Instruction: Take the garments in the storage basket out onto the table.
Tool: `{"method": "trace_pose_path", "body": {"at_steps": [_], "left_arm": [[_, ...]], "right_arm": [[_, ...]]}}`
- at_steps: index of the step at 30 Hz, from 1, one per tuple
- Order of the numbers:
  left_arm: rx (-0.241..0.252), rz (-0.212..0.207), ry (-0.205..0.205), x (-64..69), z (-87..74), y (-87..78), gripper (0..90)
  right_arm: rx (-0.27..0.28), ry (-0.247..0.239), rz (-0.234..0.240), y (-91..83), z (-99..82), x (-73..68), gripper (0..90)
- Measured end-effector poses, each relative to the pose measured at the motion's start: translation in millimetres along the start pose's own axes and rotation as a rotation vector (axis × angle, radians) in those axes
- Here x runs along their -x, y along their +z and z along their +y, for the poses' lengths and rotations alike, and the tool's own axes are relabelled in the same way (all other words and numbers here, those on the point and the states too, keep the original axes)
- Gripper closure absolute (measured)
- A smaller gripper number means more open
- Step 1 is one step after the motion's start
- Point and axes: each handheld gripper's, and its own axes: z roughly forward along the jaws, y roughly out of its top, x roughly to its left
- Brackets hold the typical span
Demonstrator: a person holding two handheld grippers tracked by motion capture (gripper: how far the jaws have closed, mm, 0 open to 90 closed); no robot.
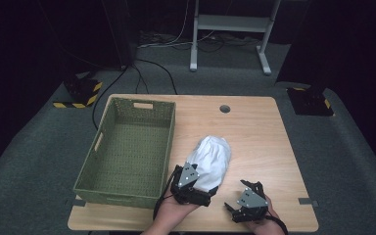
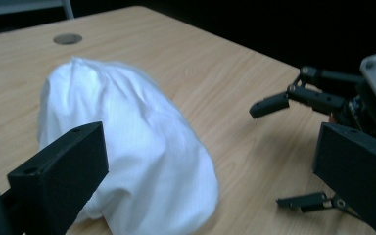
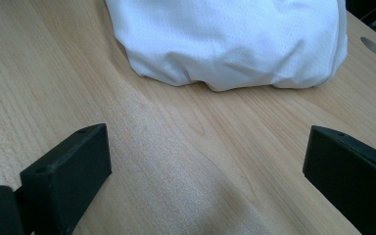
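Centrally, a white cloth bundle [image 1: 209,161] lies on the table [image 1: 254,132], beside a green basket [image 1: 127,152]; left hand-held gripper [image 1: 192,183] spread wide around its near end, gripping nothing; right hand-held gripper [image 1: 248,203] equally wide, empty, just apart.

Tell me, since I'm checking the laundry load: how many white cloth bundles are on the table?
1. The white cloth bundle lies near the table's middle, right of the green basket, just ahead of the left gripper. The basket's interior looks empty.
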Motion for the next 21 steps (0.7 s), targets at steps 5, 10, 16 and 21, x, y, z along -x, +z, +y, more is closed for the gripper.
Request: {"method": "trace_pose_path", "body": {"at_steps": [5,10,16,21], "left_arm": [[-0.069,0.009,0.004,-1.3,-13.5,5.1,0.1],[-0.122,0.022,0.016,-1.7,-28.1,10.3,0.2],[-0.211,0.055,0.07,-3.3,-46.7,19.5,0.2],[-0.304,0.099,0.165,1.4,-59.0,27.8,0.2]], "right_arm": [[0.0,-0.001,0.0,0.0,0.0,-0.1,3.4],[0.0,-0.001,-0.002,0.0,0.0,-0.1,3.4],[0.0,-0.001,-0.005,0.0,0.0,-0.2,3.4],[0.001,-0.002,-0.005,-0.1,0.0,-0.4,3.5]]}}
